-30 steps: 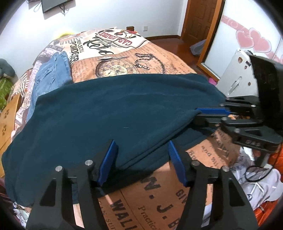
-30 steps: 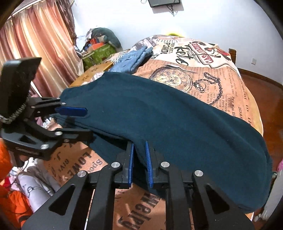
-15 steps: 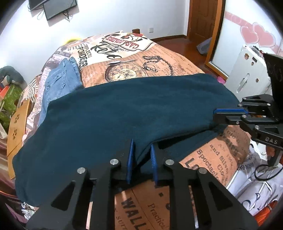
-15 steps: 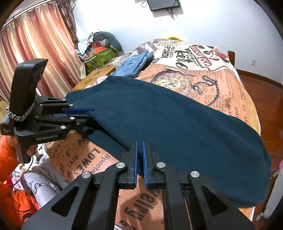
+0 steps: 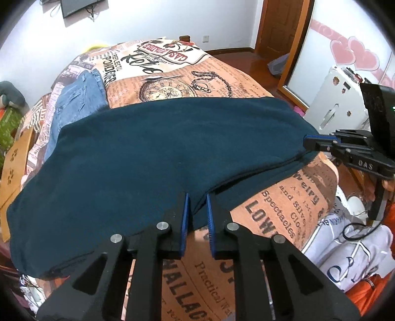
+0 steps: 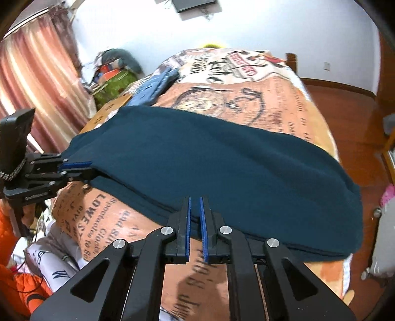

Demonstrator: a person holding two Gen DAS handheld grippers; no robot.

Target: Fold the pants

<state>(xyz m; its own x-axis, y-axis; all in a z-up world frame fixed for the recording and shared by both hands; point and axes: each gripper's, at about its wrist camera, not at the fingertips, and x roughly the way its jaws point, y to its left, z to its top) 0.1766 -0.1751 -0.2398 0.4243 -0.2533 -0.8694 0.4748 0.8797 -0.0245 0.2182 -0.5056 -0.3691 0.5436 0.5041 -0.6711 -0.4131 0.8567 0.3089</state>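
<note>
1. Teal fleece pants [image 5: 153, 153] lie across the printed bedspread [image 5: 284, 212], long axis running left to right.
2. My left gripper [image 5: 197, 217] is nearly closed, pinching the near edge of the pants.
3. My right gripper [image 6: 195, 217] pinches the same edge, further right.
4. Blue jeans [image 5: 76, 98] lie beyond the pants.

Motion blur smears the bedspread [image 6: 259, 98] print in the right wrist view; the dark teal pants [image 5: 153, 158] cover the jeans' [image 5: 76, 98] lower part; the wall-mounted screen [image 5: 79, 7] above the bedspread is cropped.
</note>
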